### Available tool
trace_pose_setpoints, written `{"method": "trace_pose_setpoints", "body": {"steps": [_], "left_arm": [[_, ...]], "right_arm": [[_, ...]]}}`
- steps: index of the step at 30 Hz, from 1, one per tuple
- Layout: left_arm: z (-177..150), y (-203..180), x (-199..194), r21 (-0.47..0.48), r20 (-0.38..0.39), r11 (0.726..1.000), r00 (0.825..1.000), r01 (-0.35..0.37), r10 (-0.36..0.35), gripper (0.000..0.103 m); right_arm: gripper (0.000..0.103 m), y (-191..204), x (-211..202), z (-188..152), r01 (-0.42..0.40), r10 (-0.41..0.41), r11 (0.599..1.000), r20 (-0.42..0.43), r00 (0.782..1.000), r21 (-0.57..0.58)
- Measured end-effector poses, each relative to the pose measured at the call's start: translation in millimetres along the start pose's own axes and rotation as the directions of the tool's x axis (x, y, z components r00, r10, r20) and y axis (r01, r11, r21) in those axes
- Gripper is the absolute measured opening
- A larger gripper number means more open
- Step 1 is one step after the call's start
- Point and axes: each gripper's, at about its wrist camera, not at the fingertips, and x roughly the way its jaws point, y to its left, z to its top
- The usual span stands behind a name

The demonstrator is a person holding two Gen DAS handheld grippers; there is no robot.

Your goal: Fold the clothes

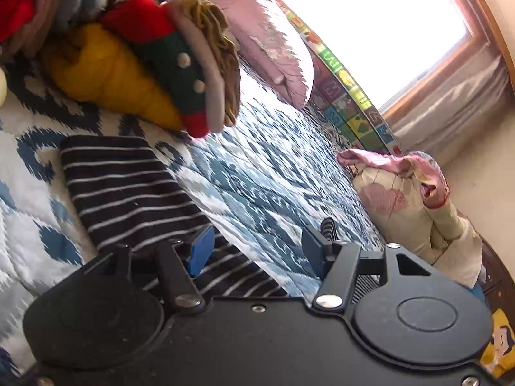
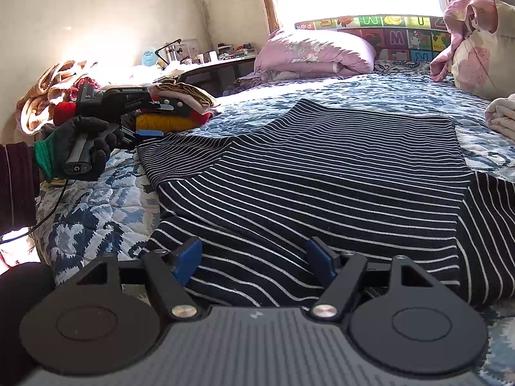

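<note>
The striped shirt [image 2: 322, 167] lies on the bed [image 2: 96, 212] with one sleeve folded in, beside it both tongs, left tongs [image 1: 254, 251] and right tongs [image 2: 254, 260], gape empty.

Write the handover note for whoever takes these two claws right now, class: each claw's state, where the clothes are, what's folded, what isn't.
Left claw: open, empty, over the left sleeve end of the striped top.
Right claw: open, empty, over the top's near hem.
The top lies flat on the blue quilt, its left sleeve folded in across the body.
Folded stack of clothes sits at the bed's left.
Done: one sleeve in. Left: right sleeve, then fold the body and stack it.
</note>
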Motion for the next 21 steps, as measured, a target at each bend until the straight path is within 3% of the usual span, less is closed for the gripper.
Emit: {"method": "trace_pose_setpoints", "body": {"steps": [3, 6, 9, 13, 15, 18, 21], "left_arm": [[-41, -27, -3, -0.001, -0.071, 0.999, 0.996, 0.046, -0.045, 0.059], [-79, -50, -3, 0.022, -0.1, 1.0, 0.995, -0.019, 0.022, 0.059], [-109, -72, -17, 0.055, -0.047, 0.997, 0.997, -0.06, 0.063, 0.059], [-145, -103, -39, 0.11, -0.016, 0.994, 1.0, 0.004, -0.002, 0.059], [-174, -124, -37, 0.262, -0.05, 0.965, 0.998, -0.022, 0.036, 0.059], [-208, -142, -24, 0.452, -0.051, 0.886, 0.989, -0.103, 0.141, 0.055], [-222, -165, -33, 0.567, 0.0, 0.814, 0.988, -0.13, 0.157, 0.055]], "right_arm": [[0.071, 1, -3, 0, 0.004, -0.004, 1.0, 0.006, 1.0, -0.005], [0.07, 4, -5, 0, 0.02, -0.02, 1.0, 0.0, 1.0, -0.018], [0.068, 7, -11, 1, 0.041, -0.041, 0.999, 0.004, 0.999, -0.029], [0.066, 10, -37, 3, 0.1, -0.098, 0.995, 0.064, 0.993, -0.03], [0.065, 7, -45, 1, 0.16, -0.158, 0.986, 0.055, 0.986, -0.039], [0.066, -1, -38, -6, 0.236, -0.24, 0.97, -0.069, 0.968, -0.064], [0.062, 5, -51, -7, 0.276, -0.278, 0.955, 0.001, 0.961, -0.106]]}}
